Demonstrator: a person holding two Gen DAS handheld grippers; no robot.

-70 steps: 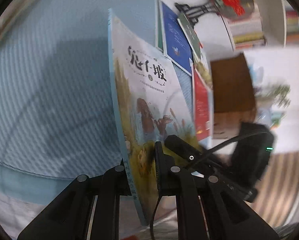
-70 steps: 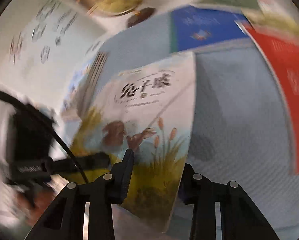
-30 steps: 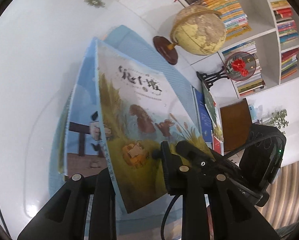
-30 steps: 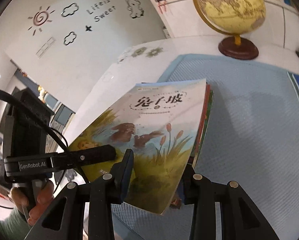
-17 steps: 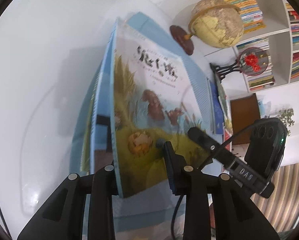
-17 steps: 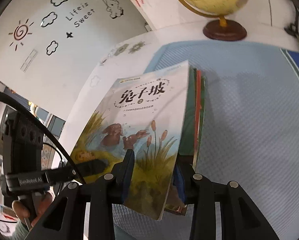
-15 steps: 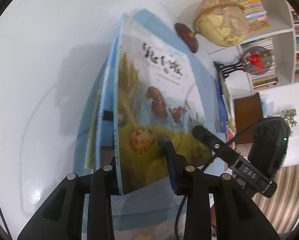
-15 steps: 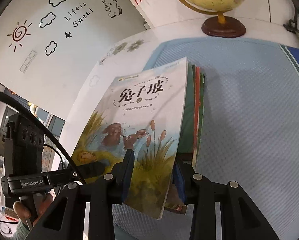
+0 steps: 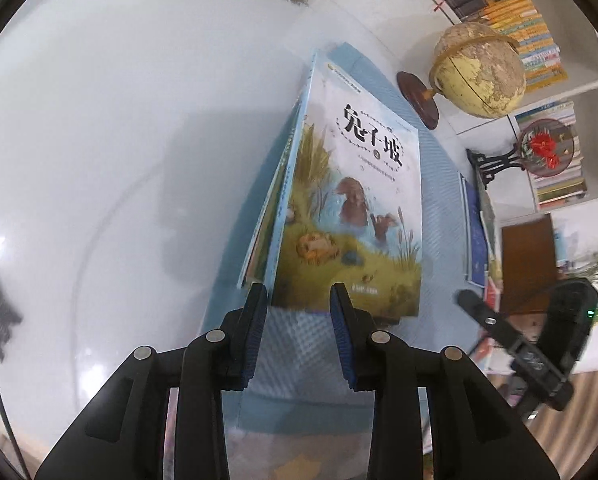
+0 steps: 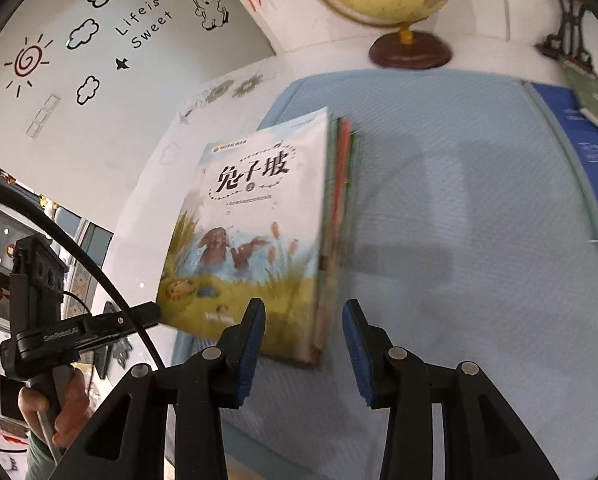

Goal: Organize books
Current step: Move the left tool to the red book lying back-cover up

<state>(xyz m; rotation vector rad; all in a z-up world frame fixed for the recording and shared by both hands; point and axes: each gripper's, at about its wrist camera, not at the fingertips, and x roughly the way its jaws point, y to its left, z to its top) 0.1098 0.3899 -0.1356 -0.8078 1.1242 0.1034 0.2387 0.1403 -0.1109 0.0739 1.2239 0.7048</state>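
Book: the rabbit picture book (image 9: 351,216) lies on top of a small stack of books (image 10: 341,216), on the blue mat (image 10: 459,240) covering the desk.
Handling: likely thin, light, floppy, glossy; best pinched at its near edge.
Left hand-held gripper (image 9: 297,320): jaws apart, having just opened, nothing between them, just short of the book.
Right hand-held gripper (image 10: 303,332): likewise parted and empty, beside the stack's near corner.

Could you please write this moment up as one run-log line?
left gripper: open, just released | right gripper: open, clear of books | rabbit picture book: atop book stack on blue mat | next: blue book
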